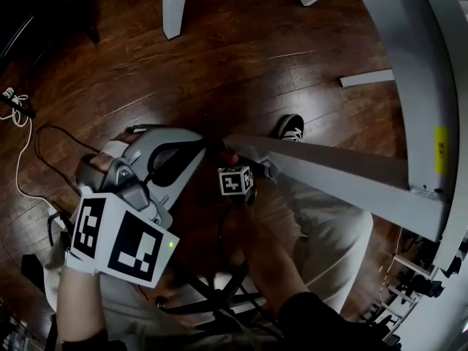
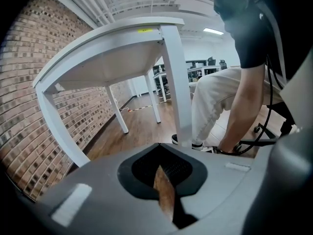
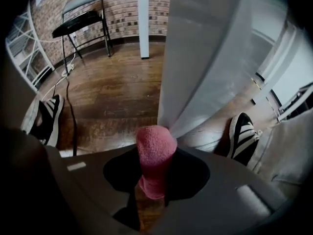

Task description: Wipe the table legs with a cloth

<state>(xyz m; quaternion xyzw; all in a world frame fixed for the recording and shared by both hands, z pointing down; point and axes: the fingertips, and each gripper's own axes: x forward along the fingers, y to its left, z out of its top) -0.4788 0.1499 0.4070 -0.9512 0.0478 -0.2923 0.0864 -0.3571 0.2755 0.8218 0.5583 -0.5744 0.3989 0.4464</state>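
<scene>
My right gripper (image 3: 154,177) is shut on a pink cloth (image 3: 155,153), whose rolled end pokes out past the jaws and presses against the foot of a white table leg (image 3: 205,58). In the head view that leg (image 1: 344,174) runs from the right towards the right gripper (image 1: 238,168), and a bit of the cloth (image 1: 231,157) shows at its tip. My left gripper (image 1: 196,148) hangs just left of it, off the leg. In the left gripper view its jaws (image 2: 166,195) are closed to a thin slit with nothing in them, and the table leg (image 2: 176,82) stands ahead.
Dark wooden floor all round. Other white table legs (image 1: 174,6) stand further off. A shoe (image 1: 290,128) rests beside the leg; shoes (image 3: 244,131) flank it. A cable (image 1: 29,137) trails at left. A folding chair (image 3: 80,18) stands by the brick wall. An office chair base (image 1: 212,291) is underneath.
</scene>
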